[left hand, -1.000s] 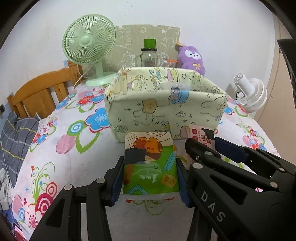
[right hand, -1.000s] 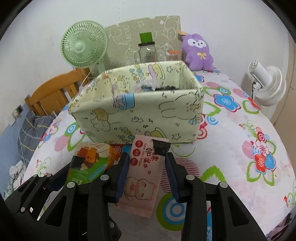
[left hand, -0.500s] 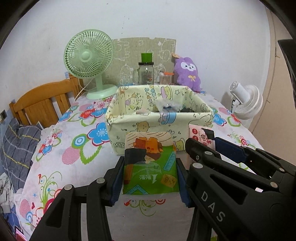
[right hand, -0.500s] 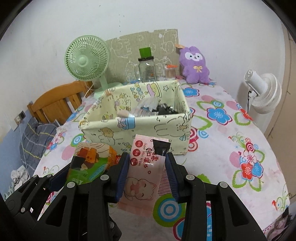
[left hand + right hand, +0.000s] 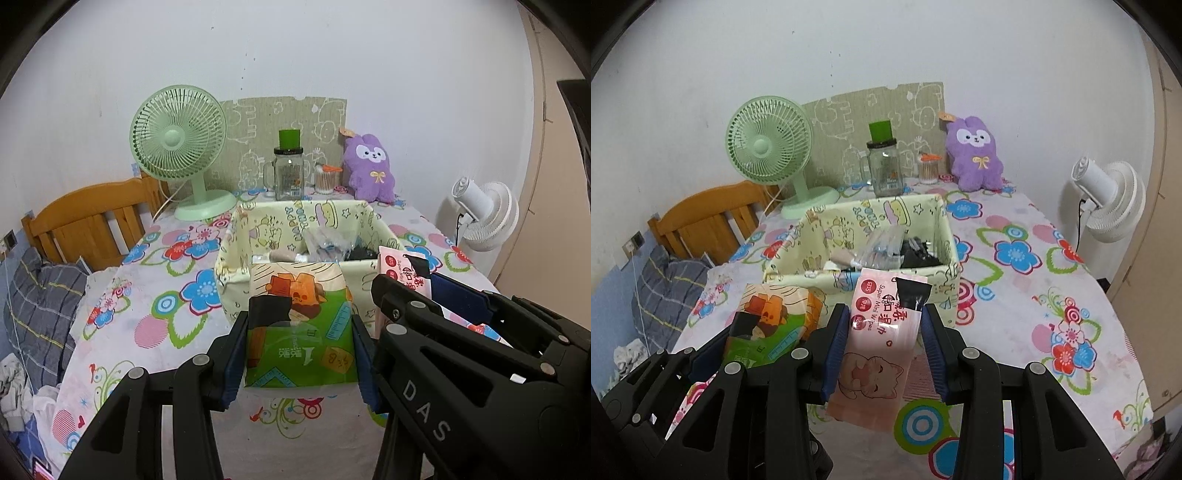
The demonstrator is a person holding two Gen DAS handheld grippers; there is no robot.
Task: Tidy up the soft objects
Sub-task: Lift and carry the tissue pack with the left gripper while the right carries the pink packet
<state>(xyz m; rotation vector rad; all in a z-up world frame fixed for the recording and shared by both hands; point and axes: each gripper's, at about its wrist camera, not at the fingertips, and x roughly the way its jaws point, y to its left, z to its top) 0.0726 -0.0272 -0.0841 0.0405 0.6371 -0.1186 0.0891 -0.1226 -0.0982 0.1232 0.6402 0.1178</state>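
Floral tablecloth (image 5: 147,302) fills the view under both of my tools, white wall behind. Landmark is the fabric storage box (image 5: 820,236), pale yellow with cartoon print. Nearest to me, on my side of the box and raised off the cloth: my left gripper (image 5: 299,354) is clamped on a green tissue pack (image 5: 301,332), blue pads pressed against both its sides; my right gripper (image 5: 884,350) is pinching a pink wet-wipes pack (image 5: 879,350) the same way, jaws narrower. Wipes pack sits just right of the tissue pack; both sit in front of the box's near wall. Inside the box: clear plastic bags and something black, can't tell what exactly. Beyond the box, against the wall: green desk fan (image 5: 179,144) to its left, glass jar (image 5: 289,173) with green lid straight behind, purple plush (image 5: 975,155) to its right. White fan (image 5: 1108,199) stands off the table, well right of the box. Wooden chair (image 5: 88,225) left of it.
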